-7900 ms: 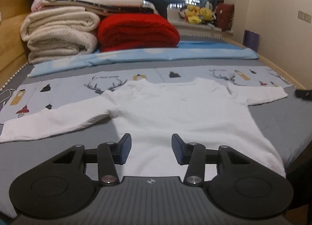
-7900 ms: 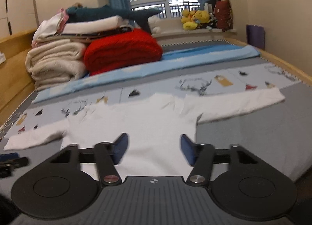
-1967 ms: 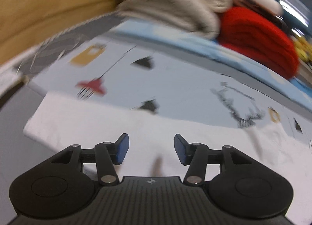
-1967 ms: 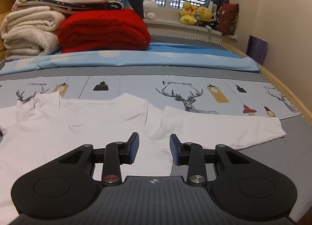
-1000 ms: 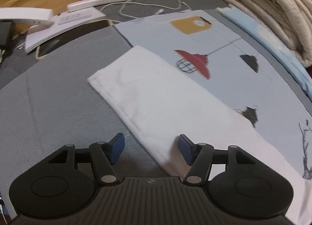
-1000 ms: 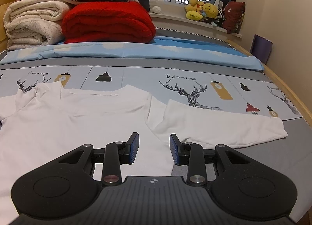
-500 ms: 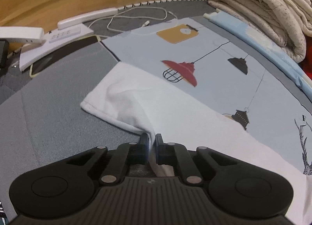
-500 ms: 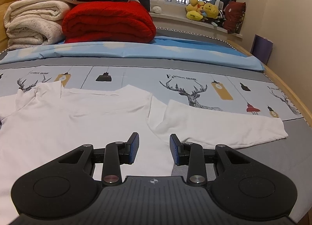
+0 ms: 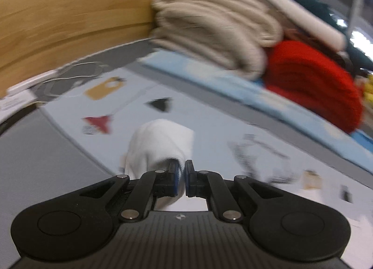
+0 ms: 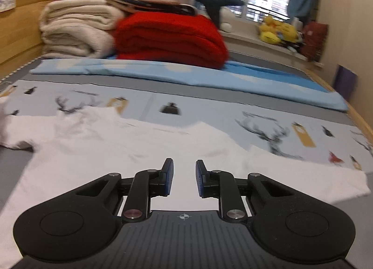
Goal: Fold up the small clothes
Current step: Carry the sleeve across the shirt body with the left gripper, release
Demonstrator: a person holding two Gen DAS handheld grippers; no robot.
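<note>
A small white long-sleeved shirt (image 10: 112,152) lies flat on the bed, its right sleeve (image 10: 303,175) stretched out to the right. My left gripper (image 9: 181,171) is shut on the end of the shirt's left sleeve (image 9: 160,143) and holds it bunched and lifted off the sheet. My right gripper (image 10: 184,173) is open and empty, hovering just above the shirt's body near the right shoulder.
Folded beige blankets (image 10: 77,29) and a red blanket (image 10: 170,38) are stacked at the back. A light blue cover (image 10: 186,73) lies before them. The wooden bed frame (image 9: 58,19) runs along the left, with a cable (image 9: 77,73) beside it. A wall stands at right.
My left gripper, shut on the sleeve end, has lifted it and swung right toward the shirt's body. The right gripper has shifted left over the shirt and stays open.
</note>
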